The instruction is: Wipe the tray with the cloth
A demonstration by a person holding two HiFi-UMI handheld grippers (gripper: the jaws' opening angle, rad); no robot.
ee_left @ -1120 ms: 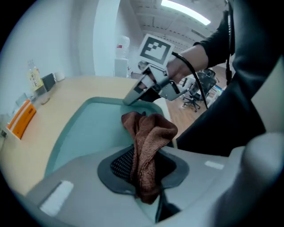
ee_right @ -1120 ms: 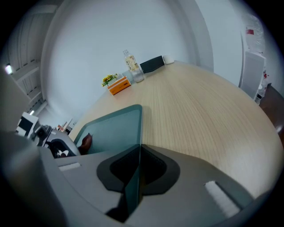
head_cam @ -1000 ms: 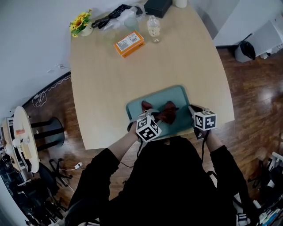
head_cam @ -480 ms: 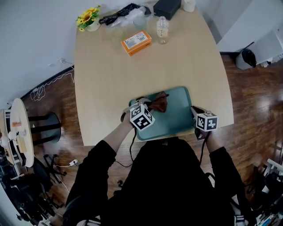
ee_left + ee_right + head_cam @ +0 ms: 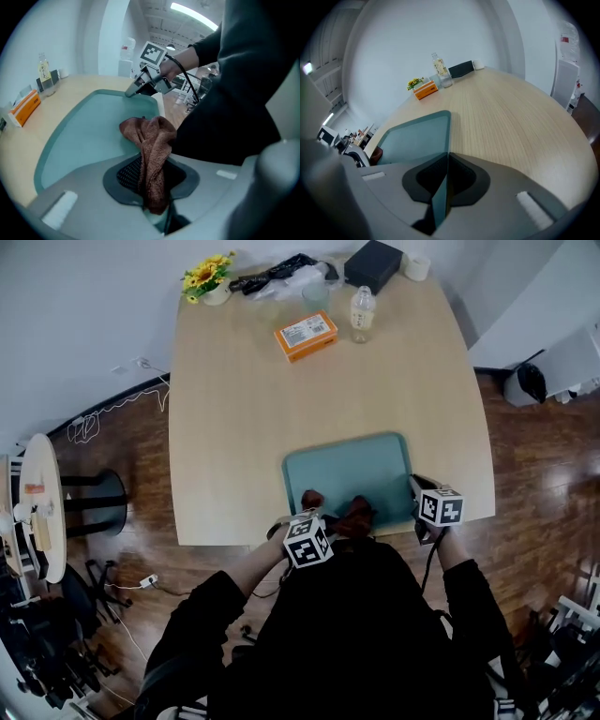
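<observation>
Cloth [image 5: 149, 136], brown and bunched, was pinched in the left tongs [image 5: 151, 185] at the tray's [image 5: 347, 470] near edge; the right tongs [image 5: 443, 185] clamped the tray's right rim.

No text legible anywhere; orange box [image 5: 306, 336] carried a white label, print too small to read; bottle [image 5: 362, 314] bore a pale label, likewise illegible; marker cubes [image 5: 307, 541] showed black-and-white square patterns only, without letters or numbers.
</observation>
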